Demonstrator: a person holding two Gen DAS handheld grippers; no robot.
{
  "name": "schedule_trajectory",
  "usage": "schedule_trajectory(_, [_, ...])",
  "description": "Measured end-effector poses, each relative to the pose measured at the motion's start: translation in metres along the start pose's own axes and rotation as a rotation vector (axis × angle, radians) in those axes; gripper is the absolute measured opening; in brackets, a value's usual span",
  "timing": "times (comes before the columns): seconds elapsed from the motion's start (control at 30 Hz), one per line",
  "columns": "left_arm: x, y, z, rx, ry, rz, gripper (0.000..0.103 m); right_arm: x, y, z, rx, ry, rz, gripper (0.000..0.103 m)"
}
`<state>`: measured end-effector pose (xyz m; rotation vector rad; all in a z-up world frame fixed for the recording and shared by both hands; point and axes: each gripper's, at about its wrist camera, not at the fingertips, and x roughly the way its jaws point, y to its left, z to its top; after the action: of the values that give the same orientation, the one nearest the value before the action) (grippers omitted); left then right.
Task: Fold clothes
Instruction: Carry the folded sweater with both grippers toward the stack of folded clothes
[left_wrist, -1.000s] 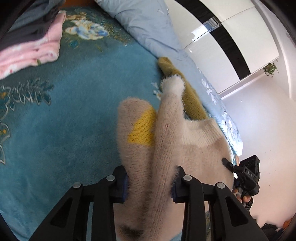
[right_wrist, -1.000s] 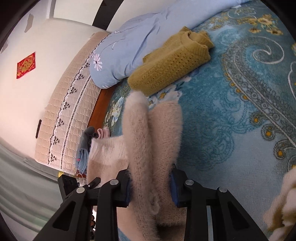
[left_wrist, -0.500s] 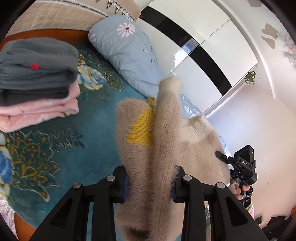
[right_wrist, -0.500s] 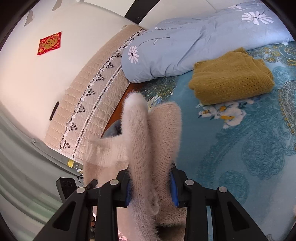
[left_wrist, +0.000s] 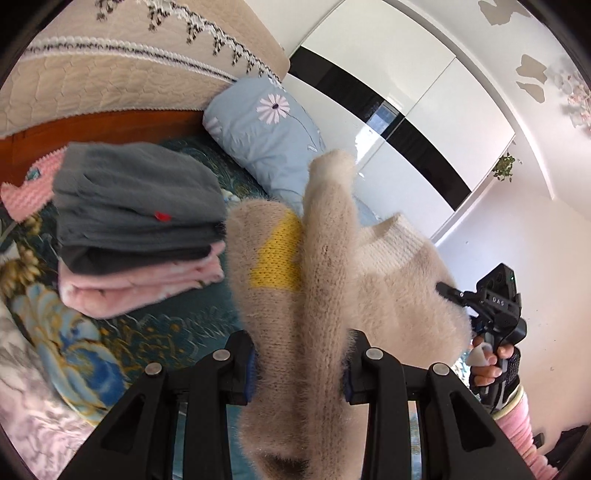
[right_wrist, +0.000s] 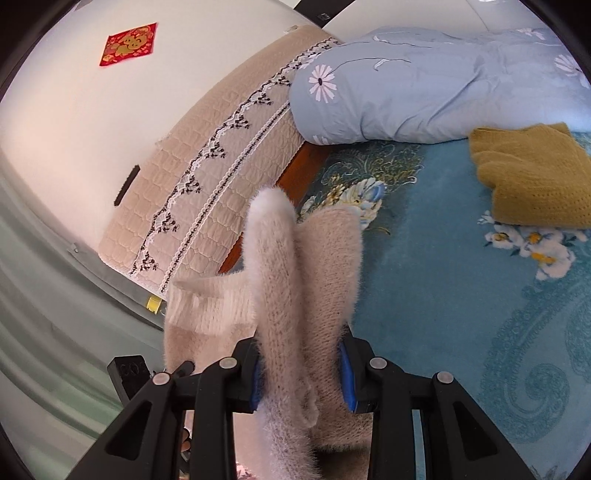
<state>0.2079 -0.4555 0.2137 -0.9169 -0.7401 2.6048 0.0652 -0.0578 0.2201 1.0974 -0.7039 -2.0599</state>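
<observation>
A fuzzy beige sweater (left_wrist: 325, 280) with a yellow patch hangs in the air between both grippers. My left gripper (left_wrist: 299, 369) is shut on a bunched fold of it. My right gripper (right_wrist: 301, 373) is shut on another fold of the same sweater (right_wrist: 291, 295). The right gripper (left_wrist: 495, 306) also shows in the left wrist view, at the sweater's far side. The sweater is held up above the blue floral bedspread (right_wrist: 443, 295).
A stack of folded grey and pink clothes (left_wrist: 136, 229) lies to the left on the bed. A folded mustard sweater (right_wrist: 532, 177) lies by the light blue pillow (right_wrist: 424, 92). The padded beige headboard (right_wrist: 221, 177) and white wardrobe (left_wrist: 406, 110) stand behind.
Both grippers have lifted the sweater up off the bedspread and tilted upward. The headboard, pillow and folded stack have come into view.
</observation>
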Motion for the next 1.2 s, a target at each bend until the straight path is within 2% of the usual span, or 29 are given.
schedule_trajectory(0.37, [-0.06,0.062,0.091,0.007,-0.138,0.079,0.035,0.101,0.089,0.071,-0.108,0.053,0.107,0.034])
schedule_trajectory(0.5, [-0.068,0.092,0.121,-0.016,-0.194,0.1,0.035,0.142,0.114,0.097,-0.128,0.066,0.148,0.034])
schedule_trajectory(0.67, [-0.065,0.127,0.153,-0.039,-0.238,0.165,0.035,0.198,0.13,0.123,-0.132,0.084,0.173,0.034])
schedule_trajectory(0.9, [-0.031,0.189,0.17,-0.13,-0.227,0.203,0.035,0.274,0.113,0.14,-0.076,0.114,0.183,0.034])
schedule_trajectory(1.07, [0.012,0.225,0.15,-0.193,-0.134,0.234,0.035,0.319,0.068,0.131,-0.019,0.152,0.118,0.034])
schedule_trajectory(1.13, [0.022,0.239,0.14,-0.22,-0.13,0.234,0.036,0.333,0.045,0.126,0.024,0.17,0.083,0.034])
schedule_trajectory(1.2, [0.021,0.252,0.133,-0.267,-0.153,0.181,0.038,0.341,0.026,0.121,0.07,0.179,0.099,0.034])
